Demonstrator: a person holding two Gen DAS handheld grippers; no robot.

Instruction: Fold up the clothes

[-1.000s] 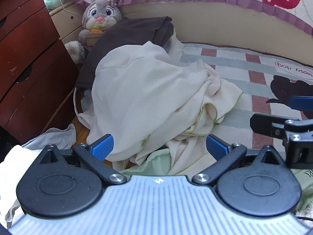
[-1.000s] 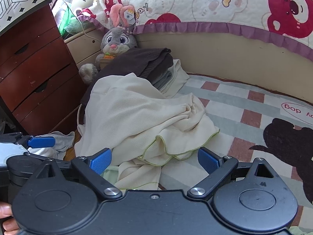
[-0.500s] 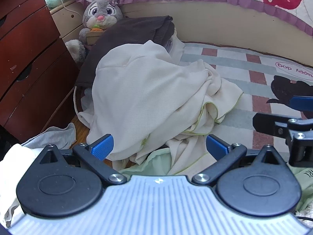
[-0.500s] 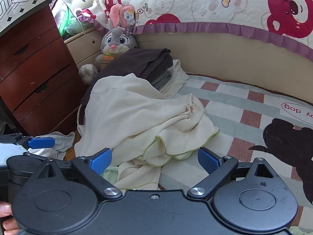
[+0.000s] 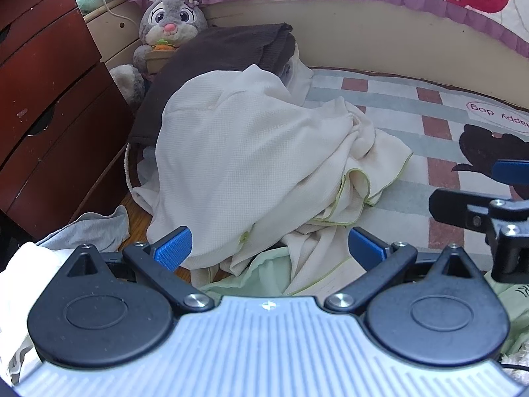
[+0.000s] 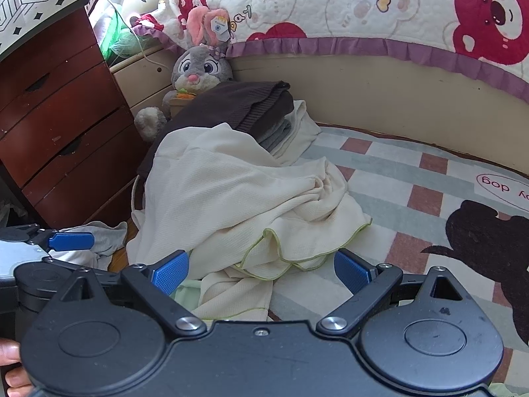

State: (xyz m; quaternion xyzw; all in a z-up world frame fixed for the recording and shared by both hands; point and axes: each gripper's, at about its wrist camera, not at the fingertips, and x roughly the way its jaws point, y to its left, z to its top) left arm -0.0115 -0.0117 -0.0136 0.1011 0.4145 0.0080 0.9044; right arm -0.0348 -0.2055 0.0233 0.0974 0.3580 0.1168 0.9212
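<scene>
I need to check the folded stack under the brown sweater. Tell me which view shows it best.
The right wrist view: beneath the brown sweater the grey and white folded layers show edge-on. In the left wrist view the cream garment covers most of the layers under the sweater.

A dark red wooden chest of drawers [image 6: 62, 132] stands at the left, beside a beige bedside cabinet [image 6: 142, 76]. The beige padded headboard [image 6: 380, 99] curves behind a checked bed sheet [image 6: 413, 182], with a bear-print quilt [image 6: 363, 3] draped over it. Daylight falls from upper left.
</scene>
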